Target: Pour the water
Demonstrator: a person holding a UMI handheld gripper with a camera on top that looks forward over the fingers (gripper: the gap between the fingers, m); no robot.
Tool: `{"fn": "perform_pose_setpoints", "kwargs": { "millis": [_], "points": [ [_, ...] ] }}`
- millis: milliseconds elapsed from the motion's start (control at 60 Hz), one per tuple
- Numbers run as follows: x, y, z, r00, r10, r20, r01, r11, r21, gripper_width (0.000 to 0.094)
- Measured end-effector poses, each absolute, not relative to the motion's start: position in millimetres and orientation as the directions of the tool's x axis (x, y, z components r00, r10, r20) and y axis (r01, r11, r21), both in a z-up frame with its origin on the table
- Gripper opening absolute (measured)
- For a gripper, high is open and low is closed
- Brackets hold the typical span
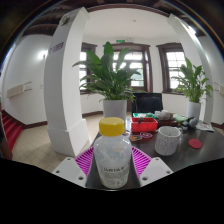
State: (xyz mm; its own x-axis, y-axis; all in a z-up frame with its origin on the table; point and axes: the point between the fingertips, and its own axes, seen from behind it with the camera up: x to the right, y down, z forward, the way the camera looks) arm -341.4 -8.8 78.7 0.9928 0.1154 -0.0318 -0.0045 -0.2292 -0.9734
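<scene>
On the dark tabletop (185,160) ahead of us stands a white ceramic mug (168,140), and between our gripper (113,168) fingers, pink pads touching its sides in what looks like a firm hold, sits the clear plastic yellow-capped water bottle (113,152), which we should carry upright and tip slowly.

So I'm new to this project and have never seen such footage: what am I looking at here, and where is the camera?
The camera rides on a handheld gripper that a person carries, looking forward along its two fingers. The pink pads at the bottom belong to those jaws. Between them stands a clear bottle with a yellow cap; the jaws seem to press it on both sides. Beyond it, on the dark table, sit a grey mug and some red items. Potted plants stand behind, near the windows.
</scene>
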Motion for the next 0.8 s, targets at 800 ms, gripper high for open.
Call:
{"fn": "perform_pose_setpoints", "kwargs": {
  "millis": [800],
  "points": [
    [-281.8, 67.6, 141.4, 0.358, 0.033, -0.933, -0.916, -0.179, -0.358, 0.0458]
  ]
}}
